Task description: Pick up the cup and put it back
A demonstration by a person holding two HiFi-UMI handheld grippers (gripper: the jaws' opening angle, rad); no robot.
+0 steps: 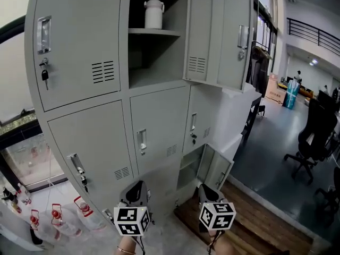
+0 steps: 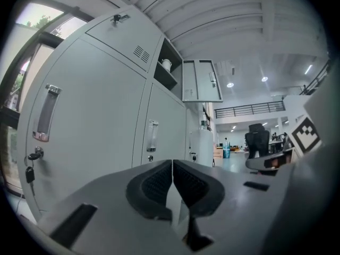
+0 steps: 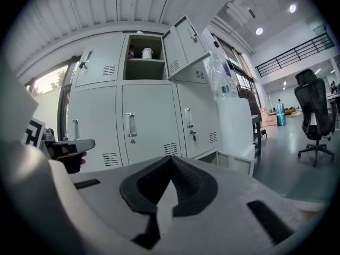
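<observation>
A white lidded cup [image 1: 154, 14] stands on the shelf of the open top compartment of a grey locker cabinet [image 1: 95, 137]. It shows small in the left gripper view [image 2: 167, 64] and in the right gripper view [image 3: 147, 53]. Both grippers are low in the head view, well below the cup and a short way out from the cabinet. My left gripper [image 1: 135, 193] has its pads pressed together with nothing between them [image 2: 172, 166]. My right gripper [image 1: 208, 193] is likewise shut and empty [image 3: 171, 161].
The top compartment's door [image 1: 218, 36] hangs open to the right. A small bottom locker door [image 1: 215, 166] is also open near the floor. Several bottles [image 1: 58, 217] stand on the floor at left. A black office chair [image 1: 313, 137] is off to the right.
</observation>
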